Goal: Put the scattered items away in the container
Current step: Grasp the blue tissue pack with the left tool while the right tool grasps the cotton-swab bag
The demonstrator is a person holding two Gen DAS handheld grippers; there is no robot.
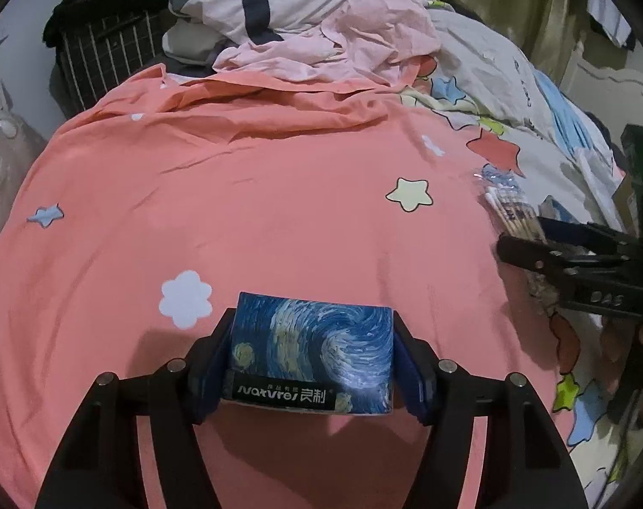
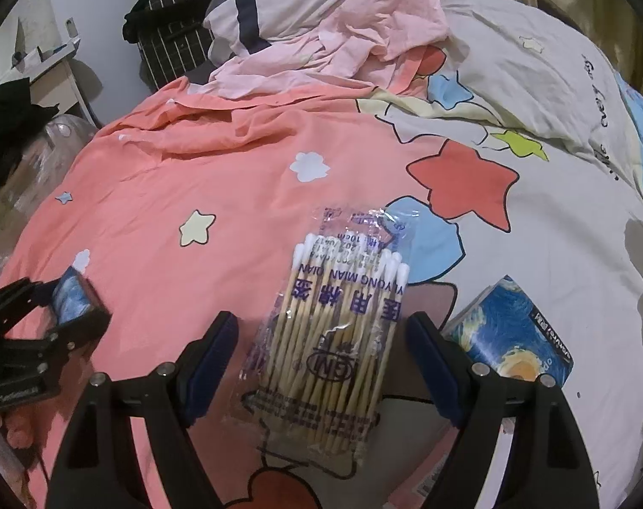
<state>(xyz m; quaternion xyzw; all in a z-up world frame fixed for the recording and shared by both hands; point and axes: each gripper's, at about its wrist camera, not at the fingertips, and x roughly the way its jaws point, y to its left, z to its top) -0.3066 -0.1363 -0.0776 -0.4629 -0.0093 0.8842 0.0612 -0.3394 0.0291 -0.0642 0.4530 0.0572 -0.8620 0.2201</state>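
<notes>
My left gripper (image 1: 311,331) is shut on a blue starry-night tissue pack (image 1: 313,350), held above the pink bedsheet (image 1: 236,212); it also shows at the left of the right wrist view (image 2: 73,301). My right gripper (image 2: 321,331) is open, its fingers on either side of a clear bag of cotton swabs (image 2: 334,339) that lies on the bed. The bag also shows in the left wrist view (image 1: 512,212) beside the right gripper (image 1: 525,241). A second starry tissue pack (image 2: 508,331) lies just right of my right gripper. No container is in view.
A pile of pink and white clothes and bedding (image 2: 330,29) lies at the far end of the bed. A dark checked bag (image 1: 105,42) stands behind at the left. The star-print cream quilt (image 2: 554,169) covers the right side.
</notes>
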